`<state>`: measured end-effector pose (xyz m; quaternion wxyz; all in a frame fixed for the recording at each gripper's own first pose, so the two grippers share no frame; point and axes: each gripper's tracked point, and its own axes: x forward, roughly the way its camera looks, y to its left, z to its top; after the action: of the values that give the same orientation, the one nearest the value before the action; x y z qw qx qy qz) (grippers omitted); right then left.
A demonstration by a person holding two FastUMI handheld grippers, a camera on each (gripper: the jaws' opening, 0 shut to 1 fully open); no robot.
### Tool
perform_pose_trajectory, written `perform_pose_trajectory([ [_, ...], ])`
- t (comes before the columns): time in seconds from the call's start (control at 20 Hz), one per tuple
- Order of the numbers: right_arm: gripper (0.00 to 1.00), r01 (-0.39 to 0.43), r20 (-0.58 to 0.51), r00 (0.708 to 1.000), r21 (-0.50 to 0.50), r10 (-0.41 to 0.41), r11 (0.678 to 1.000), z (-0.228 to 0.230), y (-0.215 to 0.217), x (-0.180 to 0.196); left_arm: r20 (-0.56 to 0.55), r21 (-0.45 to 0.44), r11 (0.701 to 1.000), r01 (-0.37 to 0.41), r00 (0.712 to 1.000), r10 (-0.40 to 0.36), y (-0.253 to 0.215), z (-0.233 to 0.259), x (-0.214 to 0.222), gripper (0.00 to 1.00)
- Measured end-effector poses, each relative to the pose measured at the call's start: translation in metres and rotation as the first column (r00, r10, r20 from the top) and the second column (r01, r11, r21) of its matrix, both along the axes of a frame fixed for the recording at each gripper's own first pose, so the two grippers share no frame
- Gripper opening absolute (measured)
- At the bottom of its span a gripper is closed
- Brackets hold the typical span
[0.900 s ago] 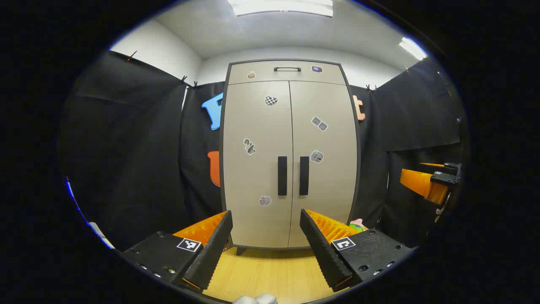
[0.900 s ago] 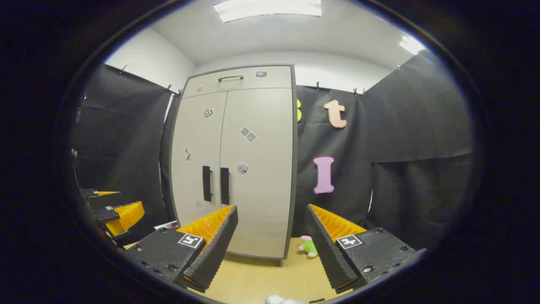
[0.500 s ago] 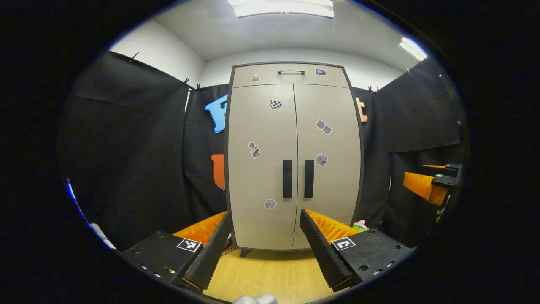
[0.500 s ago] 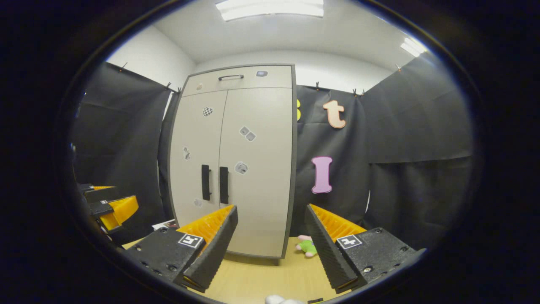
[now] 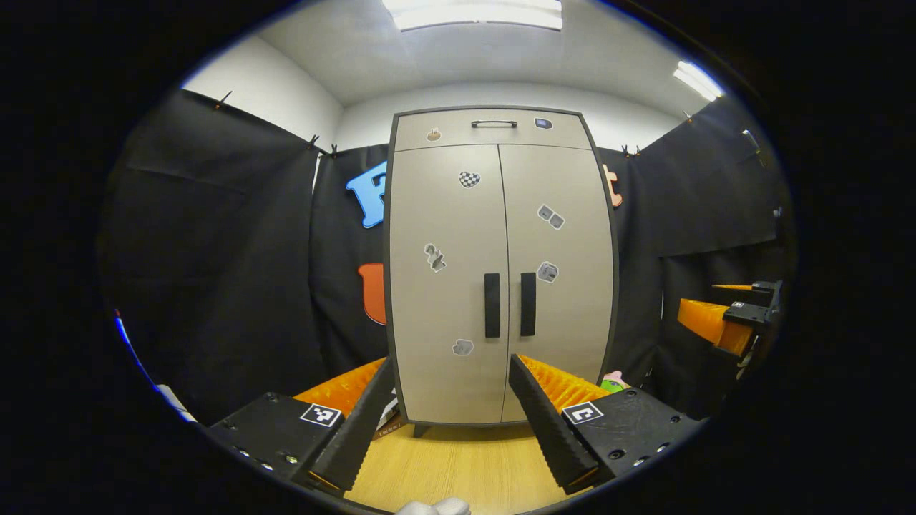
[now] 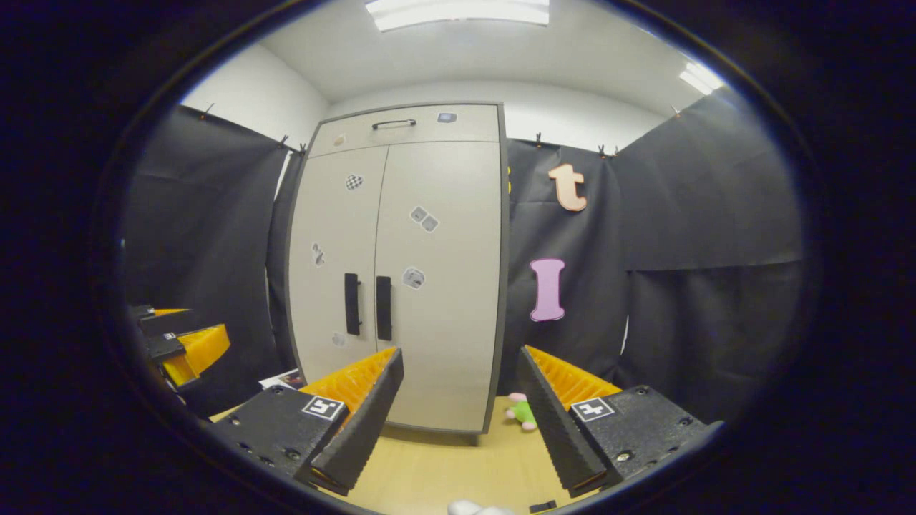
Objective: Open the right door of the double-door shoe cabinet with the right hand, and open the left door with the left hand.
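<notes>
A tall beige shoe cabinet (image 5: 501,236) stands ahead with both doors closed. Two black vertical handles sit side by side at its middle seam: the left door handle (image 5: 491,305) and the right door handle (image 5: 528,304). In the right gripper view the same cabinet (image 6: 401,272) stands left of centre, its right door handle (image 6: 383,308) beside the left one (image 6: 351,304). My left gripper (image 5: 451,368) is open, well short of the doors. My right gripper (image 6: 460,361) is open too, pointing at the cabinet's right edge. The right gripper (image 5: 726,315) also appears at the far right of the left gripper view, and the left gripper (image 6: 179,343) at the far left of the right gripper view.
The cabinet has a top drawer with a handle (image 5: 494,124) and small stickers on its doors. It stands on short feet on a wooden floor (image 5: 458,465). A small green and pink toy (image 6: 521,413) lies on the floor by the cabinet's right side. Black cloth walls close in on both sides.
Both views have shifted slightly; the cabinet looks a little larger in the right gripper view. Both grippers stay open and the doors stay closed.
</notes>
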<state>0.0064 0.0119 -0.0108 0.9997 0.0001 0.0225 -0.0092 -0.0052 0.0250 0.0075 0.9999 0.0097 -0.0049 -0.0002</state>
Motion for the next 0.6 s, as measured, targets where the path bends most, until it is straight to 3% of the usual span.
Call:
perform_pose_trajectory([
  [0.25, 1.00, 0.003, -0.020, 1.000, 0.012, -0.003, 1.000, -0.008, 0.025, 0.014, 0.001, 0.022, 1.000, -0.014, 1.000, 0.014, 0.018, -0.002, -0.010, 0.96],
  [0.6, 0.99, -0.006, -0.037, 0.999, 0.051, 0.008, 0.999, -0.019, 0.063, 0.077, -0.023, 0.024, 0.999, -0.049, 0.999, 0.049, 0.038, -0.012, -0.025, 0.96],
])
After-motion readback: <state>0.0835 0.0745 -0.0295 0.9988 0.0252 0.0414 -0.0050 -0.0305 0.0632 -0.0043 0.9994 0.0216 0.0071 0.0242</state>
